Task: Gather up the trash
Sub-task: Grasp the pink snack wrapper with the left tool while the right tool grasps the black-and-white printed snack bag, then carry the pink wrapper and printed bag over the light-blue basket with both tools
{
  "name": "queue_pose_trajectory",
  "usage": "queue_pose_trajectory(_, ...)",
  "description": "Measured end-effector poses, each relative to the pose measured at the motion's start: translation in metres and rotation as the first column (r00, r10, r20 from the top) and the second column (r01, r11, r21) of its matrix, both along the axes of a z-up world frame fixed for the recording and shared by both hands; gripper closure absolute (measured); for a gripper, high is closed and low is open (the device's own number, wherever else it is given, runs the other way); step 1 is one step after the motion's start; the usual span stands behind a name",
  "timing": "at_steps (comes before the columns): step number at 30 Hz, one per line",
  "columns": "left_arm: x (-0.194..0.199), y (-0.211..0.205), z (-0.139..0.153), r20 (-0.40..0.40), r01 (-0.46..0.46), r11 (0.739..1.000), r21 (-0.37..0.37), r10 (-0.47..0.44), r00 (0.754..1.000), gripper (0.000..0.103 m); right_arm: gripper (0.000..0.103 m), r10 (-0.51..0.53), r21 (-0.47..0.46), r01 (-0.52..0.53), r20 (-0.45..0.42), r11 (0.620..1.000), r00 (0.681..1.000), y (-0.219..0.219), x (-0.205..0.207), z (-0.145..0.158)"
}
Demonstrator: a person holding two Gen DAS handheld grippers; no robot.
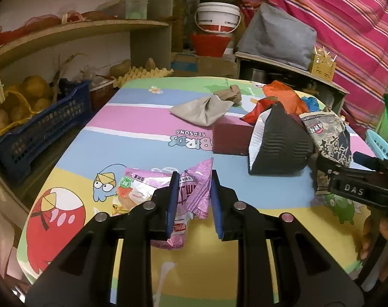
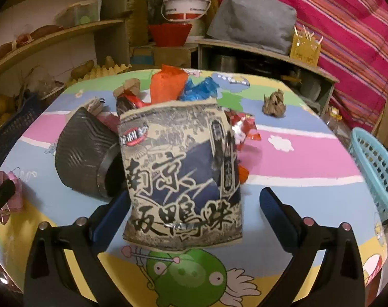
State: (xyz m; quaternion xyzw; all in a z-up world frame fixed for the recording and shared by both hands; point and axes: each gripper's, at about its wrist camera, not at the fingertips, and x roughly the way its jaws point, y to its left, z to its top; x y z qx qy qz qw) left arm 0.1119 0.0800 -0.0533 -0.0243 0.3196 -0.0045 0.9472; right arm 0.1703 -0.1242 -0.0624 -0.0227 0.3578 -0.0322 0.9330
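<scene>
My left gripper (image 1: 194, 199) is open, its blue pads on either side of a pink snack wrapper (image 1: 191, 192) lying on the cartoon tablecloth (image 1: 142, 128). My right gripper (image 2: 194, 204) is open wide, with a beige and navy snack bag (image 2: 181, 176) printed with Chinese characters standing between its fingers; whether the left finger touches it I cannot tell. The same bag shows in the left wrist view (image 1: 329, 138). A black ribbed paper cup (image 2: 83, 156) lies on its side to the bag's left. Orange (image 2: 168, 84), blue (image 2: 199, 89) and red (image 2: 242, 128) wrappers lie behind.
A light blue basket (image 2: 375, 168) stands at the table's right edge. A crumpled brown paper (image 2: 274, 103) lies at the back right. A dark red box (image 1: 229, 138) and beige paper bag (image 1: 204, 110) sit mid-table. Shelves with a blue crate (image 1: 40, 128) are on the left.
</scene>
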Motion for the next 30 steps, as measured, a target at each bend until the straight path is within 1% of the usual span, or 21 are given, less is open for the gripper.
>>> queue_pose_trajectory(1, 0.001, 0.000, -0.001, -0.003, -0.004, 1.000, -0.001, 0.004, 1.000, 0.081, 0.018, 0.011, 0.000, -0.011, -0.006, 1.000, 1.000, 0.000, 0.000, 0.000)
queue_pose_trajectory(2, 0.002, 0.000, -0.001, -0.004, -0.007, 1.000, 0.001, 0.007, 1.000, 0.081, 0.028, 0.021, 0.006, -0.021, -0.014, 1.000, 1.000, 0.000, 0.001, 0.000)
queue_pose_trajectory(4, 0.000, -0.001, -0.002, 0.000, -0.010, 1.000, 0.010, 0.010, 1.000, 0.081, 0.035, 0.041, 0.027, -0.040, -0.026, 0.999, 0.999, -0.002, 0.001, -0.001)
queue_pose_trajectory(6, -0.001, -0.004, -0.001, 0.007, -0.013, 1.000, 0.017, 0.013, 1.000, 0.081, 0.052, 0.071, 0.046, -0.070, -0.027, 0.996, 0.997, -0.004, -0.001, 0.000)
queue_pose_trajectory(9, 0.001, -0.006, 0.001, 0.000, -0.019, 1.000, 0.001, 0.019, 1.000, 0.081, 0.065, 0.101, 0.073, -0.100, -0.015, 0.992, 0.995, -0.010, -0.006, 0.005)
queue_pose_trajectory(10, 0.001, -0.008, 0.002, 0.000, -0.023, 1.000, 0.001, 0.023, 1.000, 0.081, 0.067, 0.107, 0.085, -0.106, -0.006, 0.991, 0.994, -0.013, -0.008, 0.007)
queue_pose_trajectory(11, 0.001, -0.010, 0.005, 0.006, -0.028, 1.000, 0.007, 0.028, 1.000, 0.081, 0.072, 0.113, 0.095, -0.112, -0.001, 0.989, 0.994, -0.016, -0.010, 0.009)
queue_pose_trajectory(13, 0.001, -0.013, 0.010, 0.017, -0.035, 0.999, 0.020, 0.035, 0.999, 0.081, 0.074, 0.116, 0.111, -0.117, 0.016, 0.987, 0.993, -0.025, -0.015, 0.016)
queue_pose_trajectory(15, -0.001, -0.017, 0.020, 0.032, -0.045, 0.999, 0.024, 0.044, 0.999, 0.081, 0.074, 0.115, 0.108, -0.119, 0.041, 0.987, 0.993, -0.034, -0.022, 0.024)
queue_pose_trajectory(22, -0.005, -0.037, 0.065, 0.102, -0.059, 0.998, 0.026, 0.056, 0.993, 0.081, 0.075, 0.076, 0.135, -0.093, 0.125, 0.987, 0.989, -0.090, -0.036, 0.062)
queue_pose_trajectory(25, -0.002, -0.057, 0.086, 0.140, -0.037, 0.999, 0.026, 0.033, 0.990, 0.081, 0.075, 0.038, 0.155, -0.061, 0.146, 0.986, 0.988, -0.121, -0.035, 0.079)
queue_pose_trajectory(27, 0.003, -0.079, 0.099, 0.162, -0.018, 0.999, 0.031, 0.012, 0.987, 0.081, 0.075, 0.002, 0.166, -0.030, 0.166, 0.986, 0.986, -0.150, -0.033, 0.094)
queue_pose_trajectory(30, 0.014, -0.109, 0.112, 0.176, 0.013, 1.000, 0.022, -0.016, 0.984, 0.081, 0.075, -0.034, 0.209, -0.008, 0.197, 0.978, 0.980, -0.189, -0.031, 0.110)
